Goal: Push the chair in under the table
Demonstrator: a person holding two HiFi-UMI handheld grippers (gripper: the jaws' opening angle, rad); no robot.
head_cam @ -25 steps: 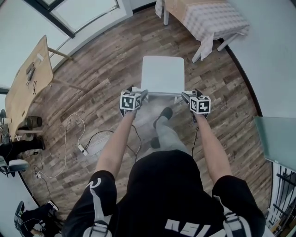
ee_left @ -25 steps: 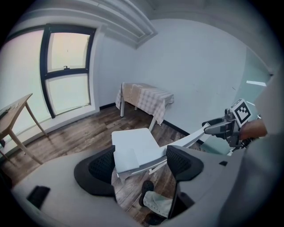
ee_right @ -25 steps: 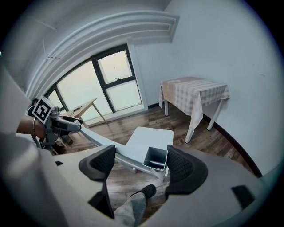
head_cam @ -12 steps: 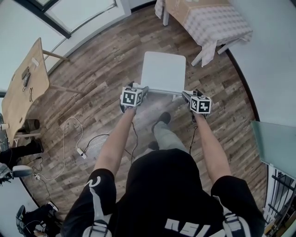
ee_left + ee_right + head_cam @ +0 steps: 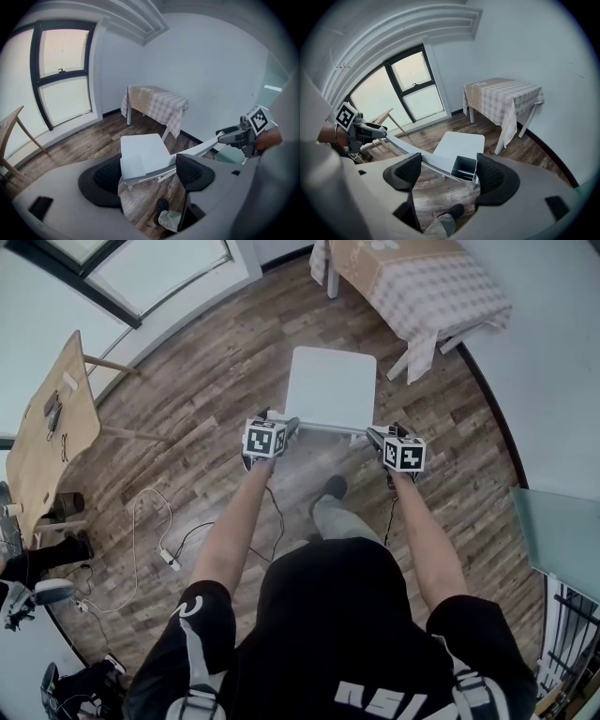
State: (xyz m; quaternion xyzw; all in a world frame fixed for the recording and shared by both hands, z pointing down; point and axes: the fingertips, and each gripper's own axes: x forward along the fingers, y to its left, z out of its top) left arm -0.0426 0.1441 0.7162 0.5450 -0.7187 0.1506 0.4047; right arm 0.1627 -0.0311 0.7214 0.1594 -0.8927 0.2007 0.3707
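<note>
I have both grippers at the top rail of the chair's back. The left gripper is at the rail's left end and the right gripper at its right end.

In the left gripper view the fingers stand wide. The rail's left end lies in the gap, close to the left finger, and the rail runs on past the right finger toward the other gripper. I cannot tell whether either finger actually touches it.

The right gripper view mirrors this. Its fingers are wide too, and the rail's hollow right end sits in the gap, close to the right finger.

The chair stands on the wood floor with its white seat facing away from me, toward the counter with the checked cloth. It is near the counter but apart from it, with no part of the seat under the top. My shoe is on the floor just behind the chair back.
</note>
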